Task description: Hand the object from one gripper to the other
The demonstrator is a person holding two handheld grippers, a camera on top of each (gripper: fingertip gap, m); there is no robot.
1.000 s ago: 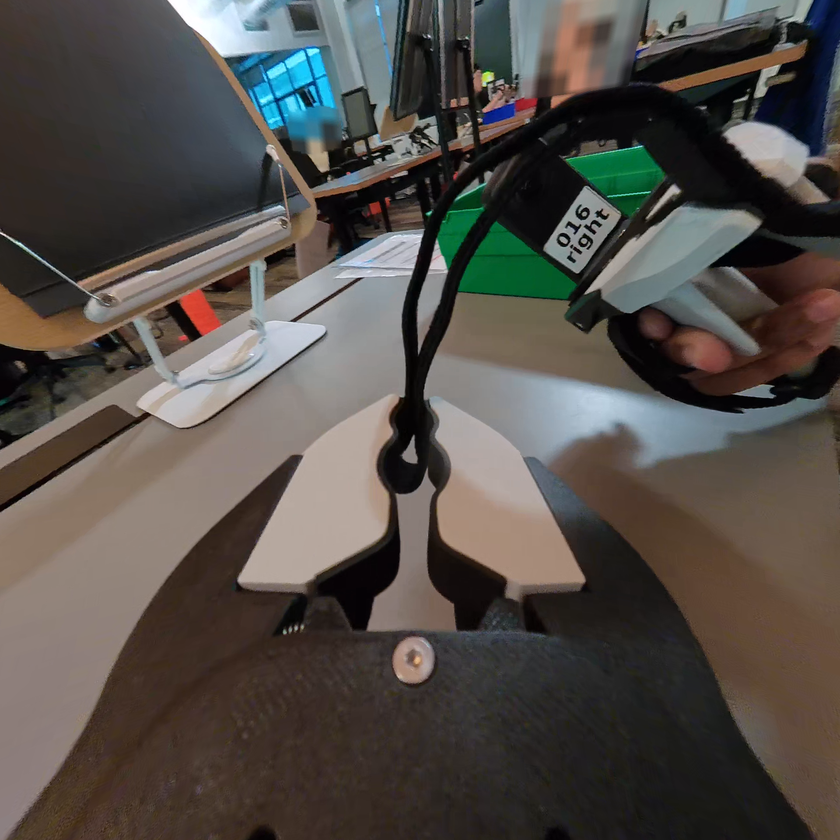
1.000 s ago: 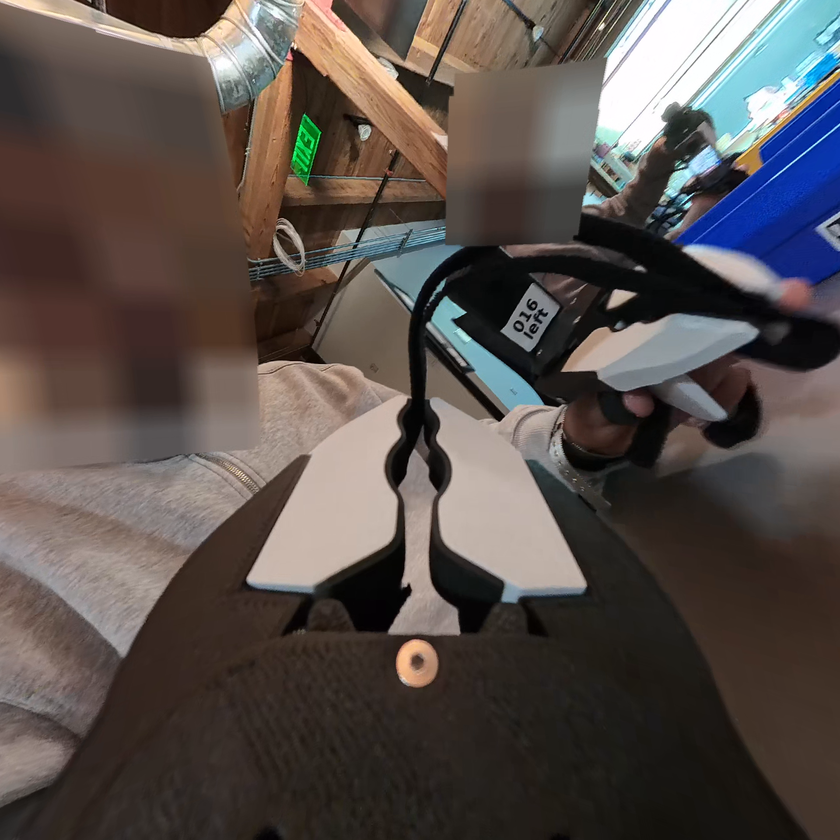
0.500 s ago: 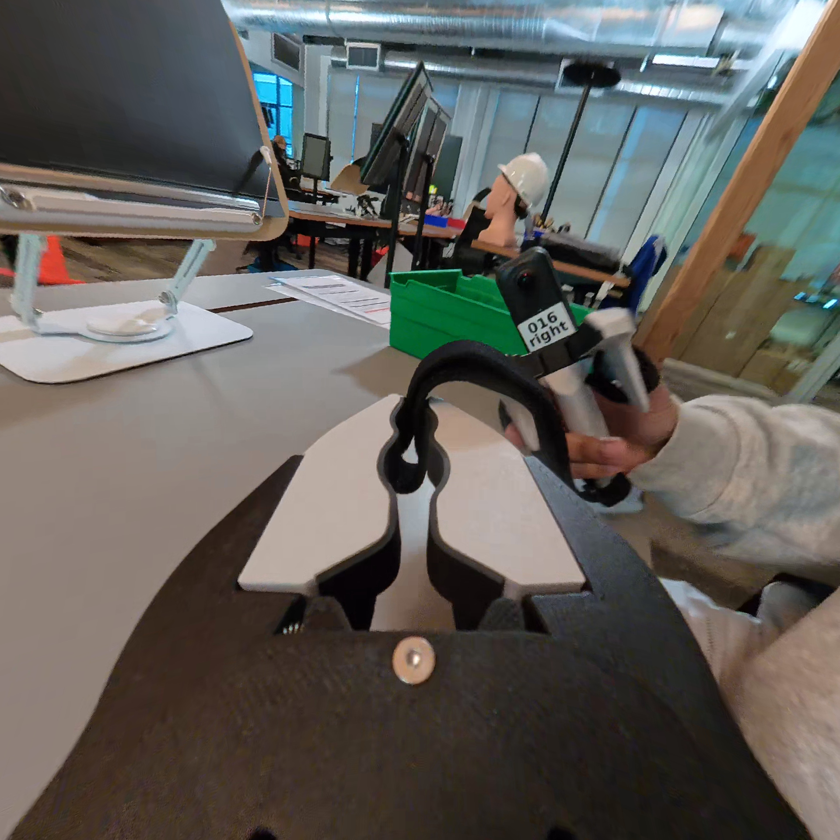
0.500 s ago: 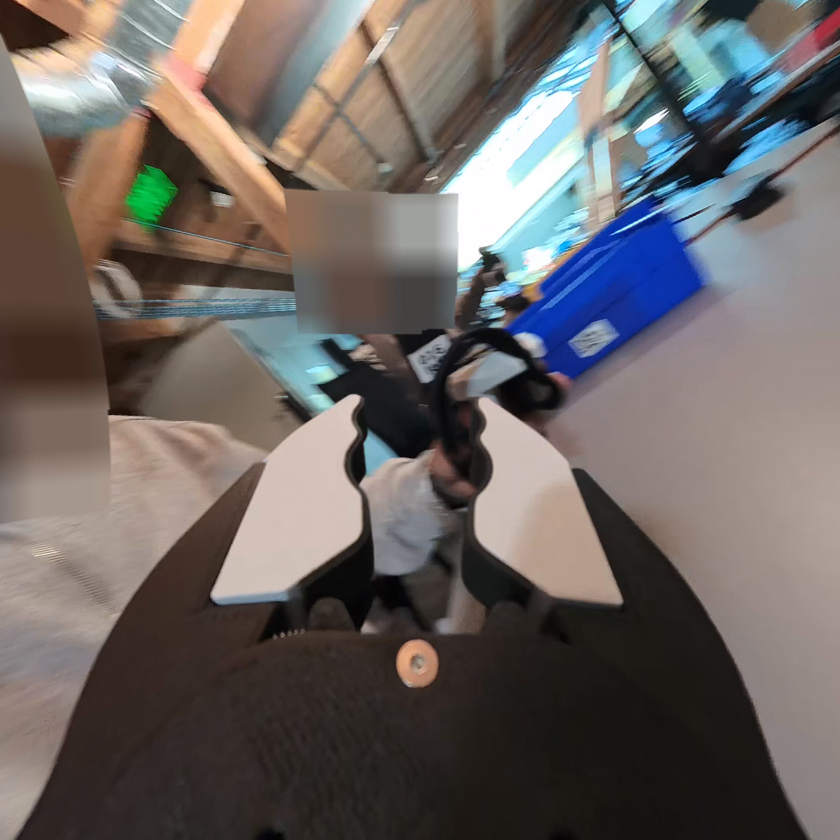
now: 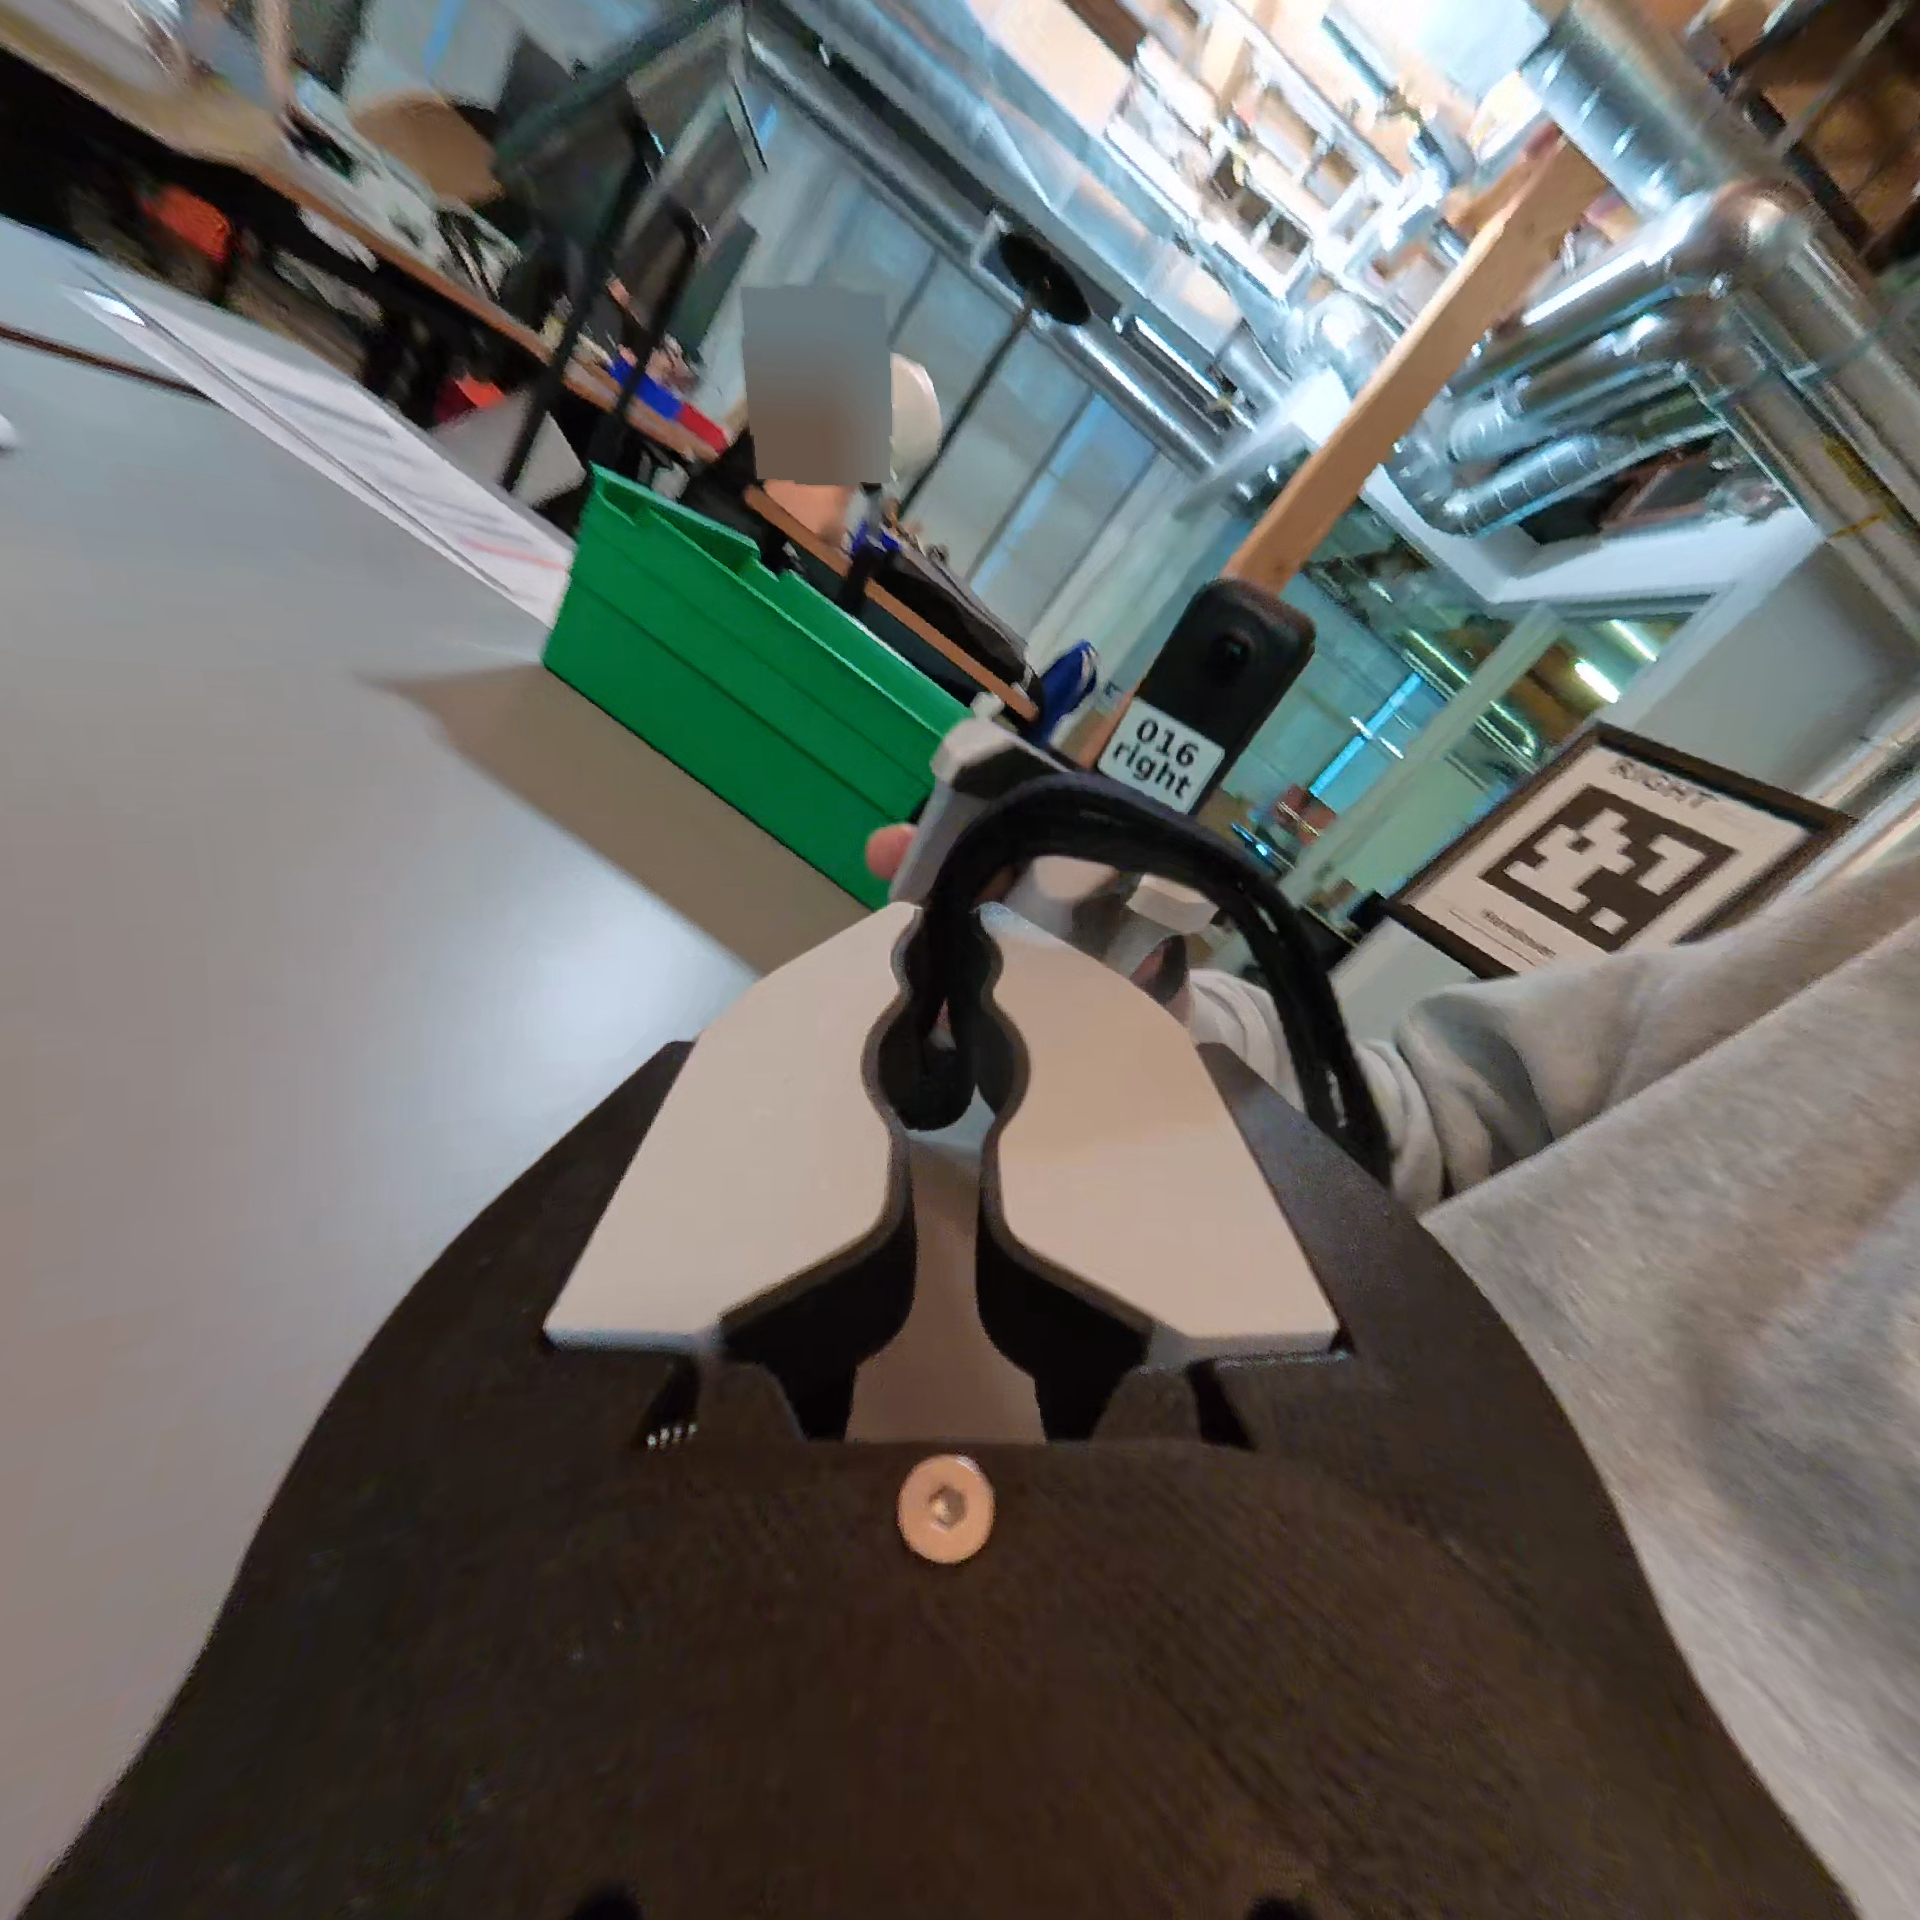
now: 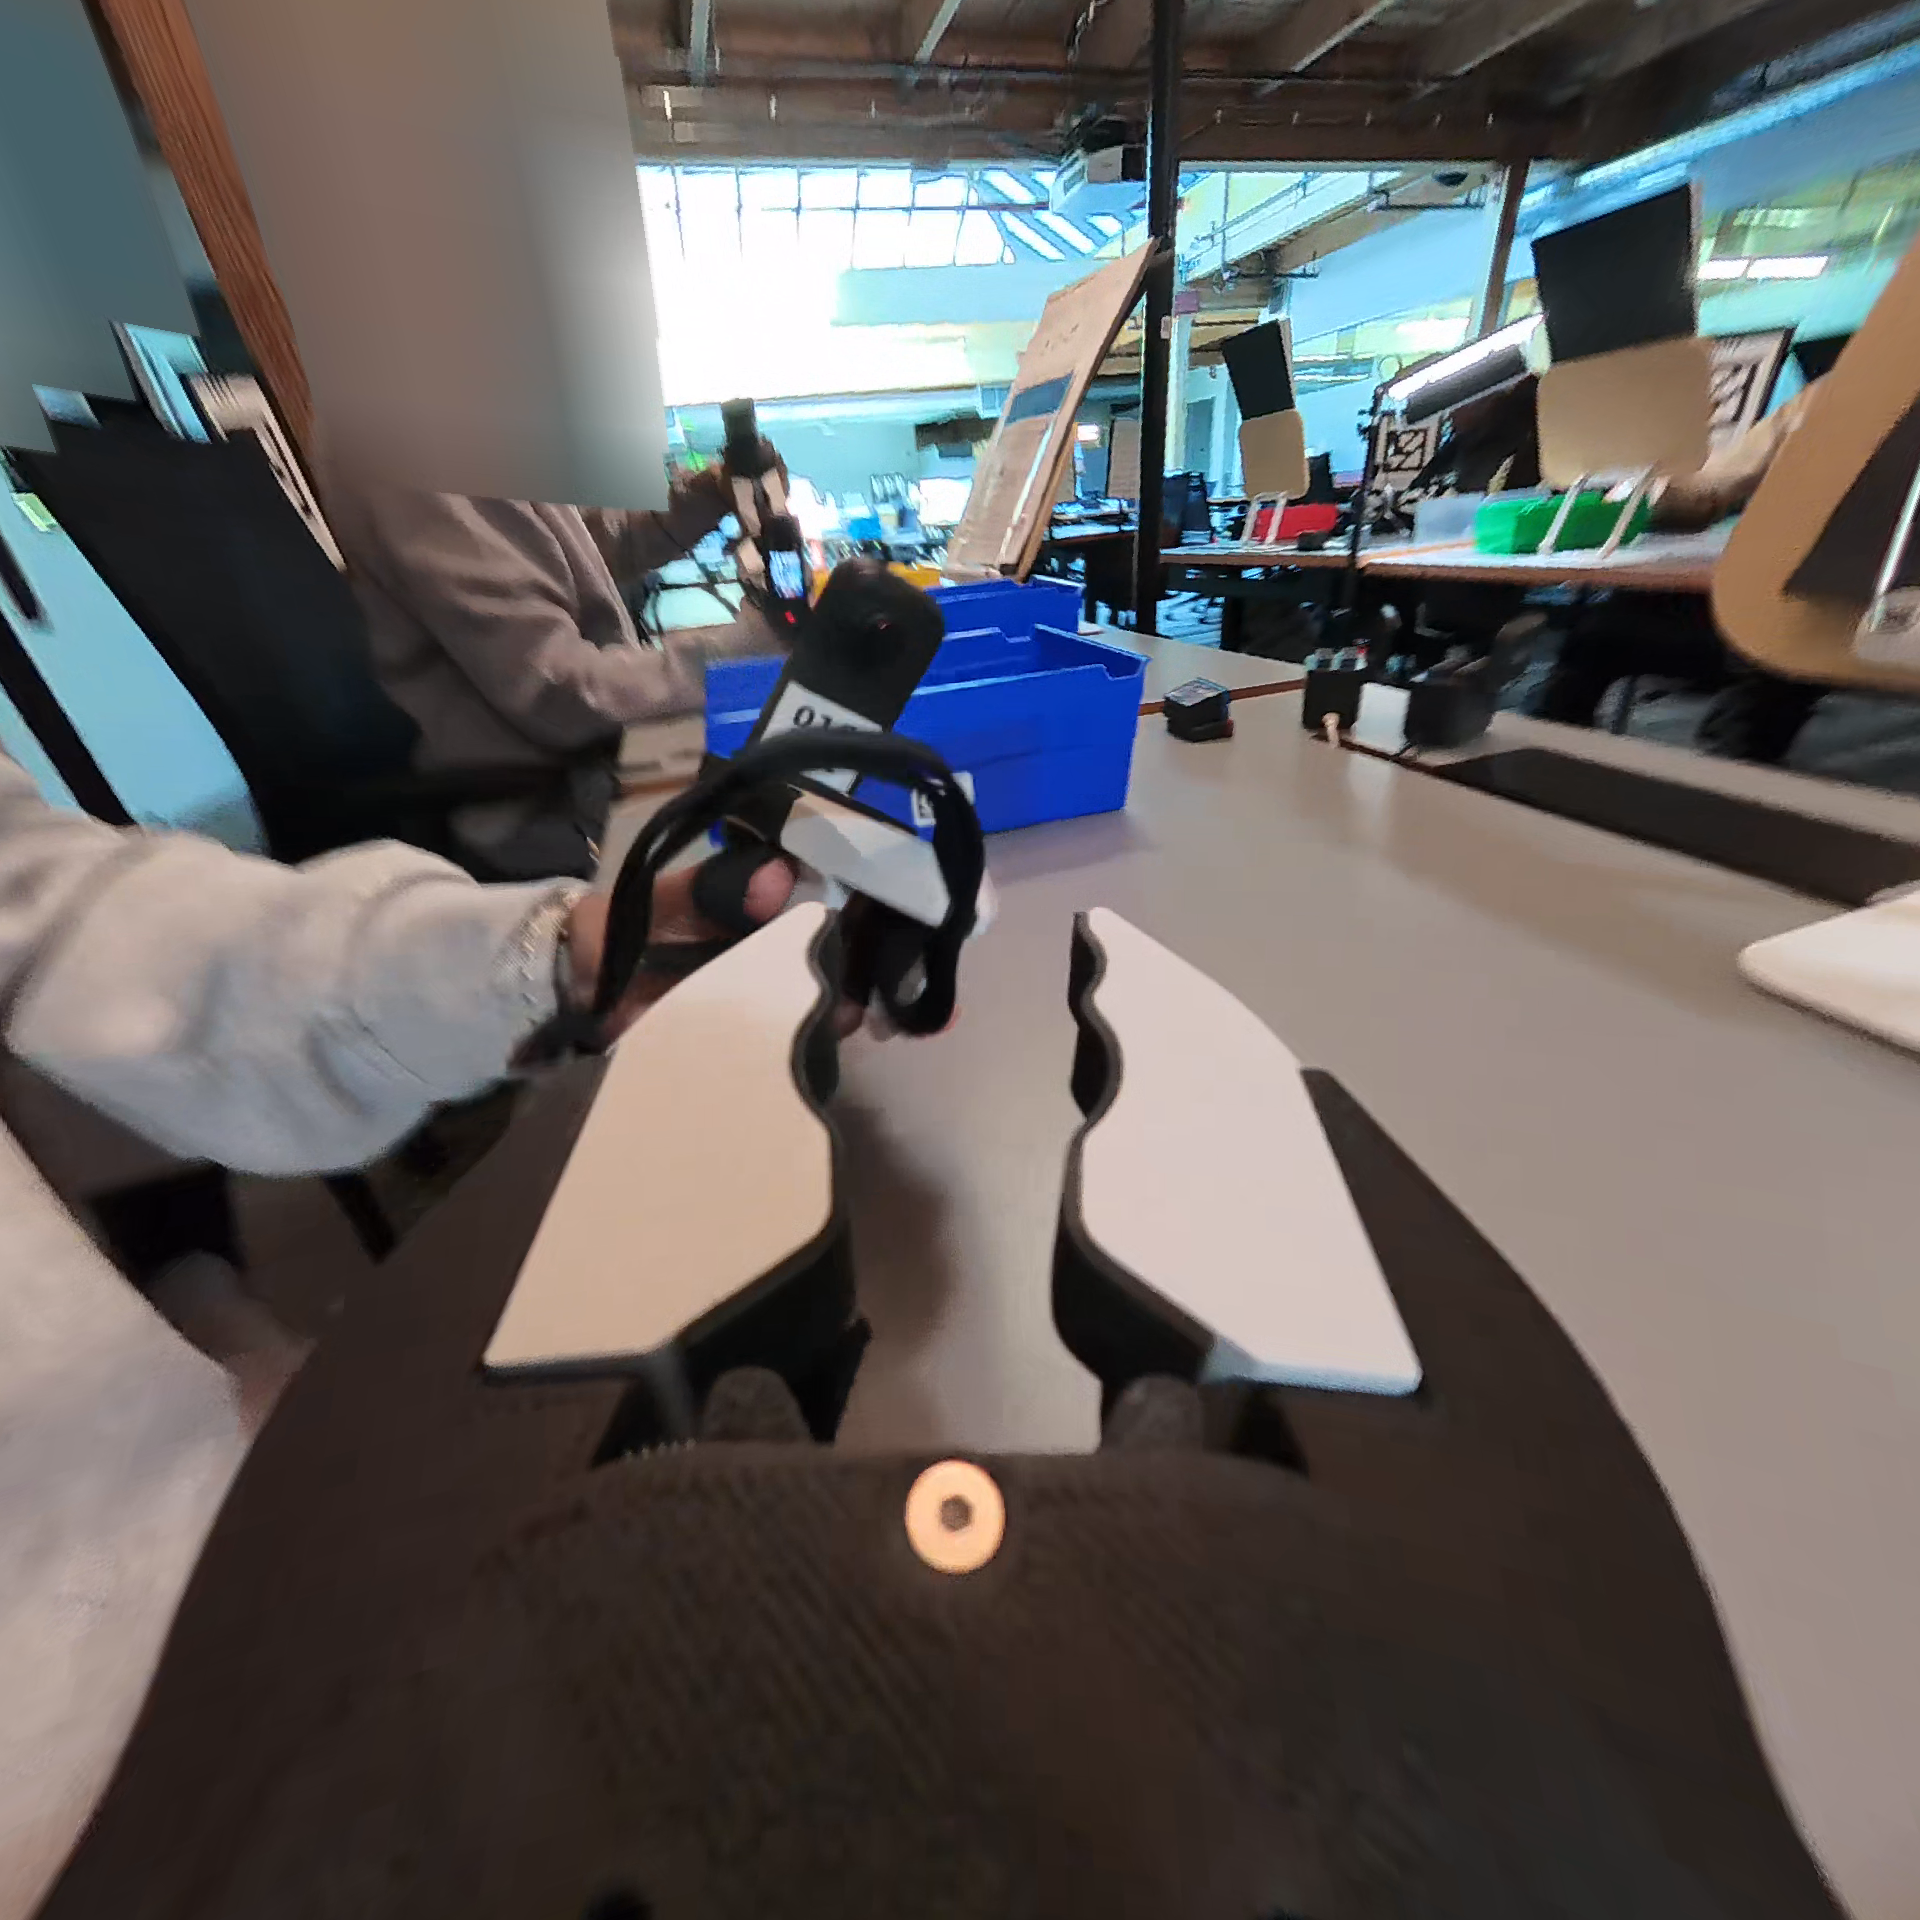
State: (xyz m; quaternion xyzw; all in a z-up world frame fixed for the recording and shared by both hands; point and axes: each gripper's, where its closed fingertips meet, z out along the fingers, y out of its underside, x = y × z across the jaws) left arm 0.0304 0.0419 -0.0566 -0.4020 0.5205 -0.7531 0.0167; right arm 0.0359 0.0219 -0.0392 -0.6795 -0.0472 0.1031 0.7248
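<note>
The object is a black looped cord [image 5: 935, 1070]. My left gripper [image 5: 945, 935] is shut on one end of it, and the loop arcs up and over to the right. My right gripper [image 6: 951, 920] is open and empty above the grey table [image 6: 1455, 1039]. In the right wrist view the left gripper [image 6: 904, 883] is just beyond my left fingertip, with the cord [image 6: 831, 743] hanging from it. The cord is clear of the right jaws. In the left wrist view the right gripper [image 5: 1049, 873] shows behind the cord loop.
A green bin [image 5: 727, 717] and paper sheets [image 5: 343, 436] lie on the table to the left. A blue bin [image 6: 1039, 707] stands behind the left gripper. A white stand base [image 6: 1839, 966] is at the right edge. A person [image 6: 499, 644] sits beyond. The tips of both grippers are at nearly the same place.
One second ago both grippers were shut on the cord. The right gripper has opened, let go and drawn back. The left gripper still holds the cord, and both views have swung.
</note>
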